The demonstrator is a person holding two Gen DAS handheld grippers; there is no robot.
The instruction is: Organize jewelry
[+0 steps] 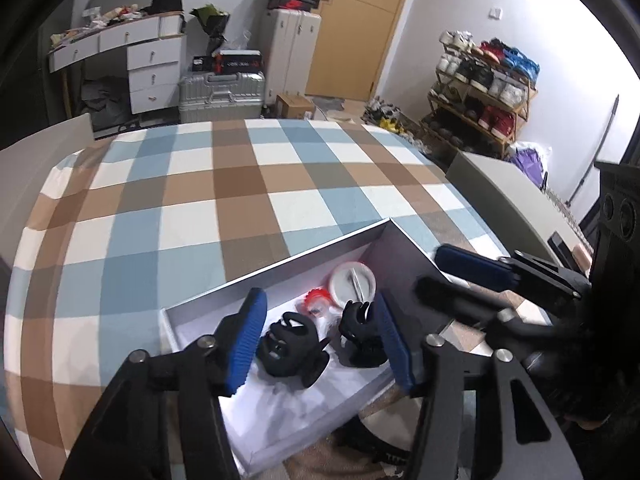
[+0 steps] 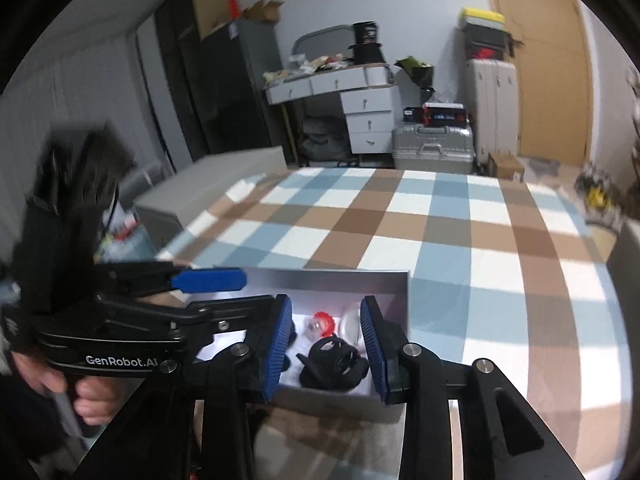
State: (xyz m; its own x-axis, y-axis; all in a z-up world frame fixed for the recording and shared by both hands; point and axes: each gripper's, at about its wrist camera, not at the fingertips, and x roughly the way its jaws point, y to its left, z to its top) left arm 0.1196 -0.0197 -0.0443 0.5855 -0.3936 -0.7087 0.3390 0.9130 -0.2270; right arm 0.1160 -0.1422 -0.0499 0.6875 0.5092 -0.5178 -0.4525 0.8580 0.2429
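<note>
Jewelry and hair pieces are gathered inside a shallow white box [image 1: 280, 276] that lies on the checked tabletop [image 1: 240, 184], near its front edge, and both grippers are poised over it. Largest among the contents are two black claw clips: one [image 1: 290, 346] lies between the spread fingers [image 1: 246, 340] of the left gripper [image 1: 320, 340], nearer the left-hand pad, while the other [image 1: 362, 334] rests just beside the opposite pad. Neither clip is touched by a pad, so far as can be seen — the left fingers are parted and nothing is held. Seen from the right wrist, the right gripper [image 2: 330, 350] is likewise spread wide and empty, with one black clip [image 2: 332, 366] lying low between its pads (which of the two it is cannot be told with certainty). Farther into the box, toward its far corner, a round white case [image 1: 352, 282] is seen, and in front of it a small clear piece with a red frilled top [image 1: 318, 300]. The coming grasp is judged to turn on the clip's long axis lying across the pads' gap, not along it. Crowding is the chief obstacle — the second clip, the red-topped piece and the box wall stand close, and the two grippers are themselves near each other.
</note>
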